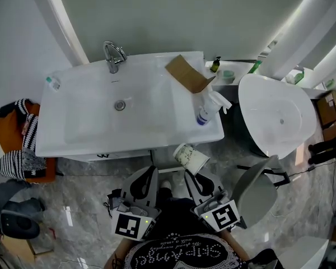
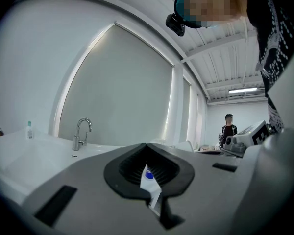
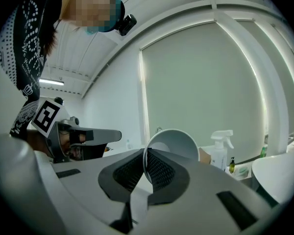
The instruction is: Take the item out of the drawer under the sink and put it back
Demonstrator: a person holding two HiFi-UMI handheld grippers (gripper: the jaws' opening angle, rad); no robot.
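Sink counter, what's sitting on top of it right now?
On the sink counter: a faucet, a small bottle at the left corner, a brown cardboard piece and a spray bottle. Whatever lies under the cardboard is covered.

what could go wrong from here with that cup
The right gripper pinches the cup only by its thin rim wall, and the cup hangs tilted, so it might slip or crumple. The spray bottle stands near the front right corner of the sink, just beyond the cup; a careless swing could knock it off.
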